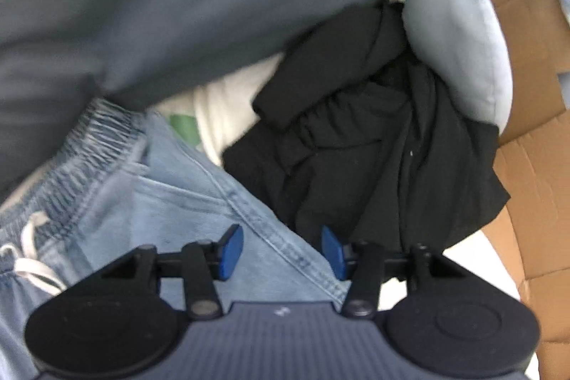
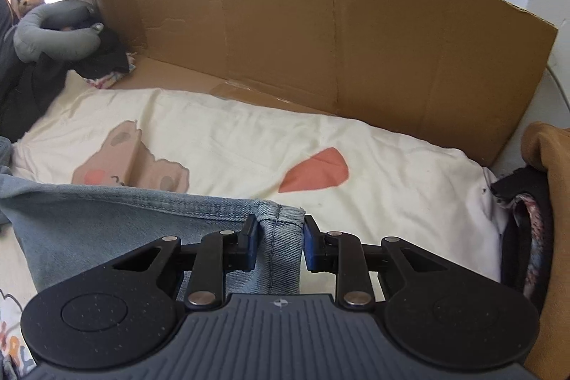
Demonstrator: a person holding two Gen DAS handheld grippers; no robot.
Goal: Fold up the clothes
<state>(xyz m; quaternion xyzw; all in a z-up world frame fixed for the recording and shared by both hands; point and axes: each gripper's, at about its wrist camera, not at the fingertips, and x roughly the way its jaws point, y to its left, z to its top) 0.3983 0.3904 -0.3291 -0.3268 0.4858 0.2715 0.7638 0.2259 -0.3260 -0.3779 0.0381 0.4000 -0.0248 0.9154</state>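
1. Right gripper (image 2: 278,246) pinching hem of denim garment (image 2: 107,219); left gripper (image 1: 281,251) parted wide over its seam.
2. Denim on cream sheet (image 2: 231,138), creased, fold unfinished.
3. Black garment (image 1: 374,159) heaped beyond, unfolded, beside cardboard (image 2: 320,34).

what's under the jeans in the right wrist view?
The jeans lie on a cream printed sheet, with their hem between the right gripper fingers. Whatever lies under the denim itself is covered.
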